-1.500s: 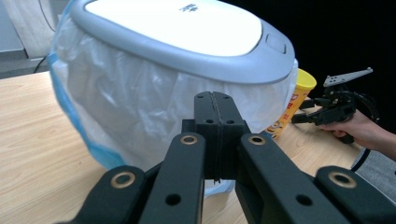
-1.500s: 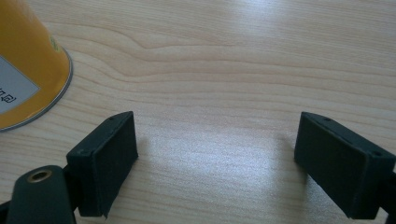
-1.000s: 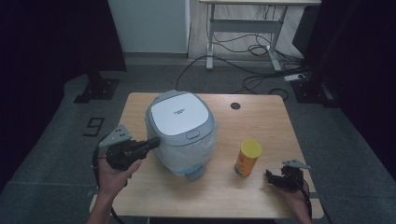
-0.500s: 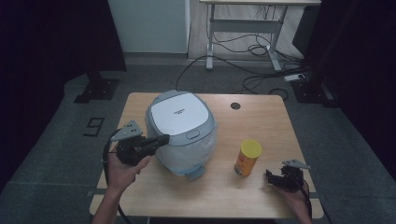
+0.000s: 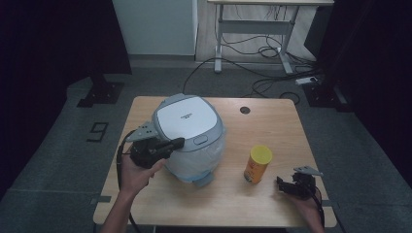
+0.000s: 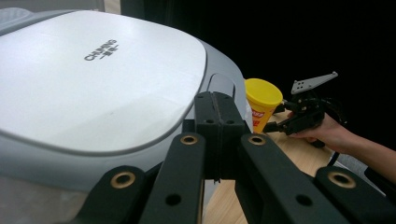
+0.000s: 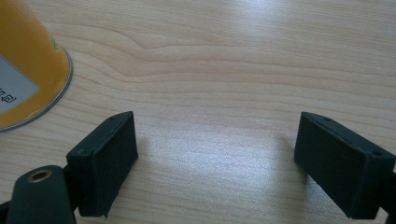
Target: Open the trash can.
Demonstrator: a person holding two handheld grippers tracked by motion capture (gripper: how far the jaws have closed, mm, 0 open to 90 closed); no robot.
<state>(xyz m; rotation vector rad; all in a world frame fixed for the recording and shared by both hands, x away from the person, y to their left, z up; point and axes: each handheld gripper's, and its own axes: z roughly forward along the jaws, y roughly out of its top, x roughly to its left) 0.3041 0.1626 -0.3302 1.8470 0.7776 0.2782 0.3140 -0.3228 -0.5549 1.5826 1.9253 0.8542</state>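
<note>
At the left of the light wooden table (image 5: 228, 194), the left gripper (image 5: 179, 142) is held level in the person's left hand (image 5: 136, 172), its black jaws pressed flat together with nothing between them. Its tips lie at the left edge of the lid of the large rounded grey-and-white rice cooker (image 5: 190, 136), just above the pale lid panel in the left gripper view. The cooker stands left of centre on the table, lid down. To its right, well apart, stands an upright yellow cylindrical can with a yellow lid (image 5: 257, 164). Further right, near the table's front right corner, the right gripper (image 5: 283, 187) rests low over the wood, jaws spread wide and empty, with the can's base just beside its left jaw.
</note>
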